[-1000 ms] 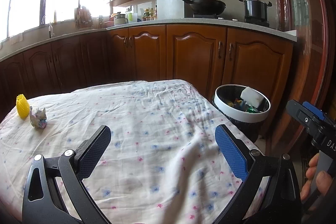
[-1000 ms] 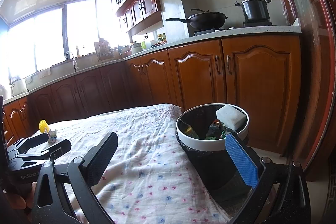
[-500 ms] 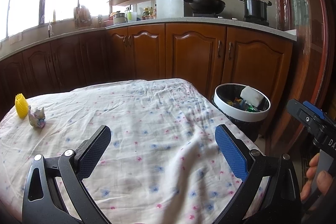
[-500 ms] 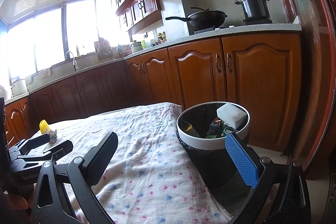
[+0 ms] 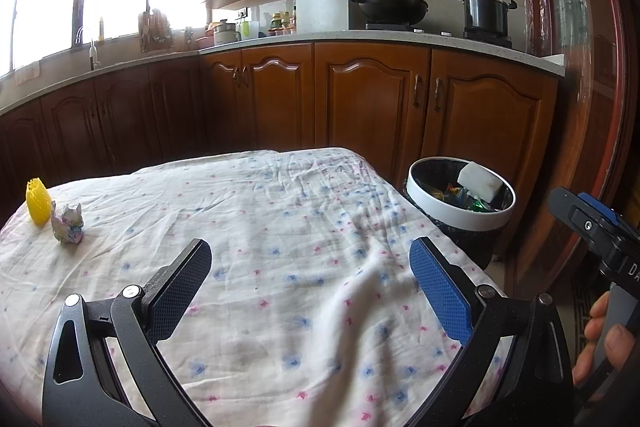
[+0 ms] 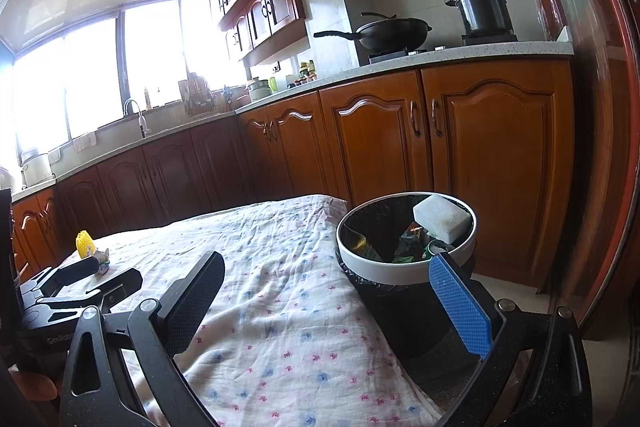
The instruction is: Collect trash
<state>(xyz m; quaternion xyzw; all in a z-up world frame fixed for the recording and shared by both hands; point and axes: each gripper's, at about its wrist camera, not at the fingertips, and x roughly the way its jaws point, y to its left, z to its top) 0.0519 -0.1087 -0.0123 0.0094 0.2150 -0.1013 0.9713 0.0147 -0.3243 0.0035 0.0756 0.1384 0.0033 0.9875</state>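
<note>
Kitchen setup with wooden cabinets all round, and a table under a floral tablecloth (image 5: 304, 247) in the middle.

From the left wrist camera, the left gripper (image 5: 310, 281) hangs over the near part of the cloth with its jaws spread wide and nothing between them. Far off at the left edge of the table sit the two leftovers: a yellow mesh thing (image 5: 38, 202) and a crumpled wrapper (image 5: 68, 223) just beside it, maybe touching, hard to tell. The trash bin (image 5: 460, 217) stands on the floor off the table's right corner, already holding a white sponge (image 5: 479, 179) and some colourful bits. A hand (image 5: 600, 343) shows at the right edge, holding the other tool.

The right wrist view has the right gripper (image 6: 326, 291) also wide open and empty, close to the bin's rim.

My take: the left one should fetch the wrapper first. Come in low, straddle it without snagging the cloth, and squeeze firmly since it's light and crinkly.
</note>
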